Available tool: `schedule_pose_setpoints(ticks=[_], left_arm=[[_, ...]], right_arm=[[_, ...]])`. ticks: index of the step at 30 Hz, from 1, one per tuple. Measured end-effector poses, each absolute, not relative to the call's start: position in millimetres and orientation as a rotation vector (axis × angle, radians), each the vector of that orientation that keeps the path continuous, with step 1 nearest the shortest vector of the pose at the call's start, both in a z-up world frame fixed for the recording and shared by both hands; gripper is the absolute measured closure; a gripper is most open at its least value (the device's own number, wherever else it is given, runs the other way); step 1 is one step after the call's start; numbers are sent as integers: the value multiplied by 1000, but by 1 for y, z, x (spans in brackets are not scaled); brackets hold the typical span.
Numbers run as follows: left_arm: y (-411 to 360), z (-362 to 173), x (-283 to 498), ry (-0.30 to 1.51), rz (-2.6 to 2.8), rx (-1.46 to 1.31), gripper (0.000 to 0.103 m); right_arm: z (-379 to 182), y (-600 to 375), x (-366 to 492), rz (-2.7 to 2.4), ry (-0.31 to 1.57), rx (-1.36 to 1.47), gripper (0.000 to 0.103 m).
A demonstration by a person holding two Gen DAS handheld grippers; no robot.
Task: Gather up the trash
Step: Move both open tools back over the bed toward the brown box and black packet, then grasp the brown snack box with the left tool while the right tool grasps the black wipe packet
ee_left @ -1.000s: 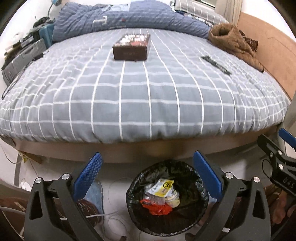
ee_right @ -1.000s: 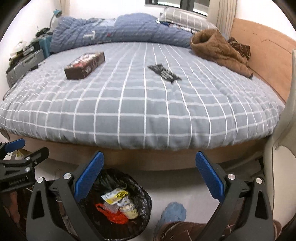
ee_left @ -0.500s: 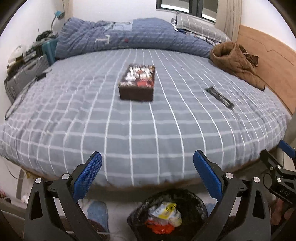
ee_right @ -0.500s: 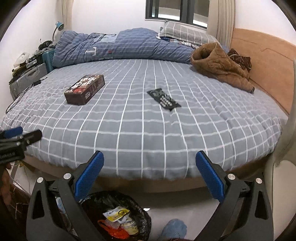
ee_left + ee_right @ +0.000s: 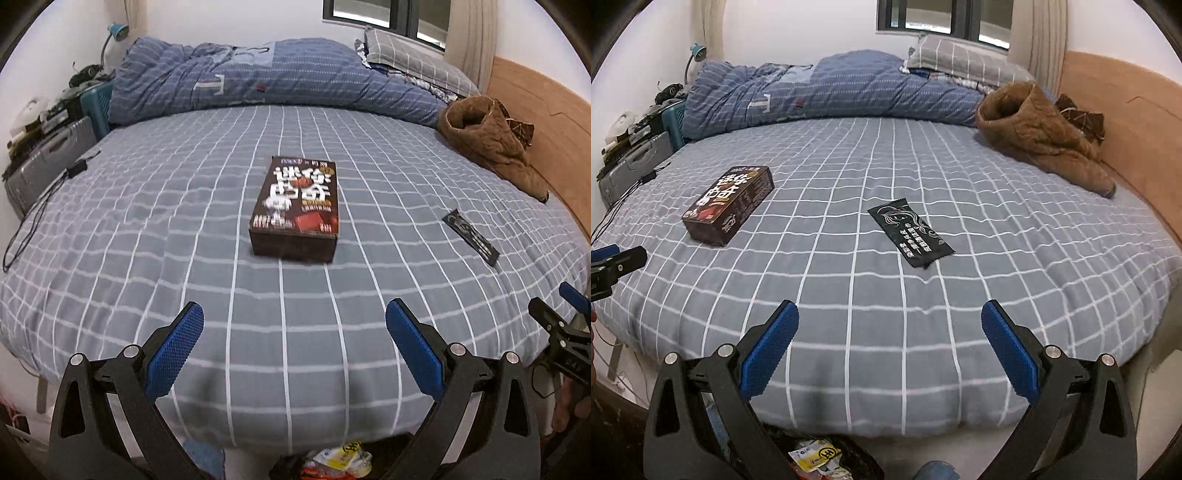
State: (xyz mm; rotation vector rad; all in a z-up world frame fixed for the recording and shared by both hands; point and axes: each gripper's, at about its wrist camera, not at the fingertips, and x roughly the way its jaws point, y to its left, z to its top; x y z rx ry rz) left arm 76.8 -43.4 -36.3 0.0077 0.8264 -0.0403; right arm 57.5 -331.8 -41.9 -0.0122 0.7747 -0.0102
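Dark brown cardboard box at 12 o'clock and black plastic wrapper wait on the bed; both grippers, left gripper and right gripper, spread wide, hold nothing.

I hold my left gripper level and pointing forward, with its two blue fingers spread wide and nothing between them. My right gripper is beside it in the same pose, fingers also wide apart and empty.
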Motion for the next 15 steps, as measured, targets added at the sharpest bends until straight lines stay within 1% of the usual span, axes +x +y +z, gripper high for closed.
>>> schedule_pose_setpoints(ticks=[9,15], left_arm=[[-46,-56,135,893,-60,10,6],[-49,-64,167,918,-74,-4,6]], right_arm=[[-55,-347,125,-10,818,-19,8],[-68,-356,160,-6,860,-27,10]])
